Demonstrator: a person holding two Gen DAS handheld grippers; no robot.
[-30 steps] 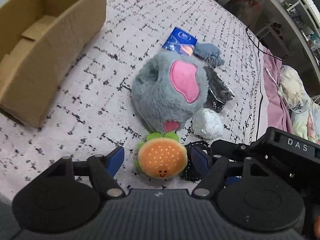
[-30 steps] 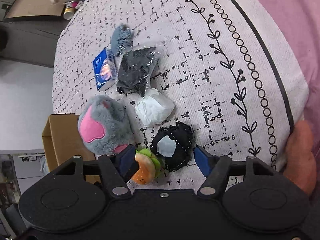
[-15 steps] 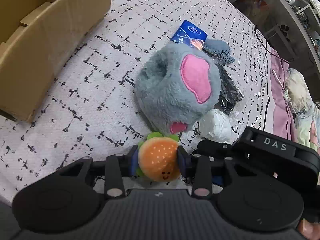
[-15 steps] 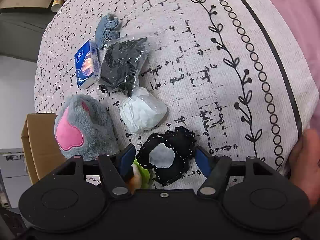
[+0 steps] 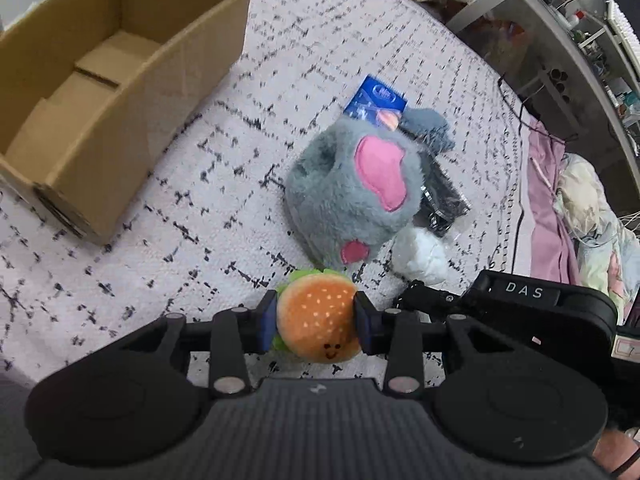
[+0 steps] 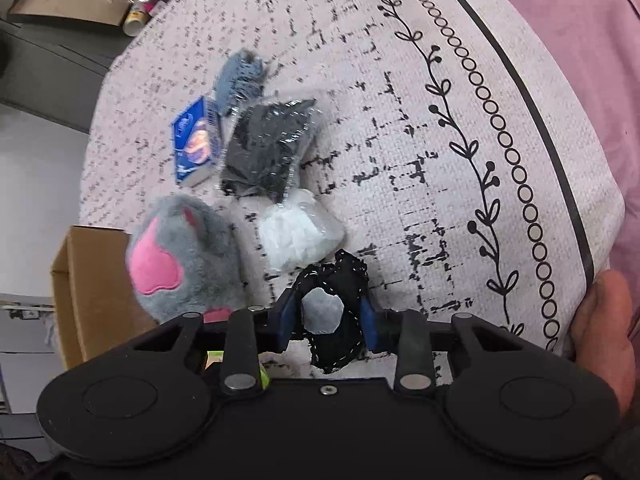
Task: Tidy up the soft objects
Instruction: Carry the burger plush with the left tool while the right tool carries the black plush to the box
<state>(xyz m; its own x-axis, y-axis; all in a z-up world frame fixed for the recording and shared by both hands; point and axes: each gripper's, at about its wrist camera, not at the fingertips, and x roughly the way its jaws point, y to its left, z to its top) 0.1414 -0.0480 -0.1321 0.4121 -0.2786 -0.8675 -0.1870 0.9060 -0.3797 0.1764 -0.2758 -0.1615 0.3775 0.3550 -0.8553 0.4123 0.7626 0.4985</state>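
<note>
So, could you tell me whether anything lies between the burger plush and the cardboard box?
Nothing visible does. The left gripper is shut on the burger plush, and only bare patterned cloth stretches up-left to the open box. The grey plush sits off to the right.

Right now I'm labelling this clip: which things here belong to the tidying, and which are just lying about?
Job:
burger plush in left tool
black pouch in right tool
grey plush
cardboard box

Lying about:
blue carton
desk clutter
</note>
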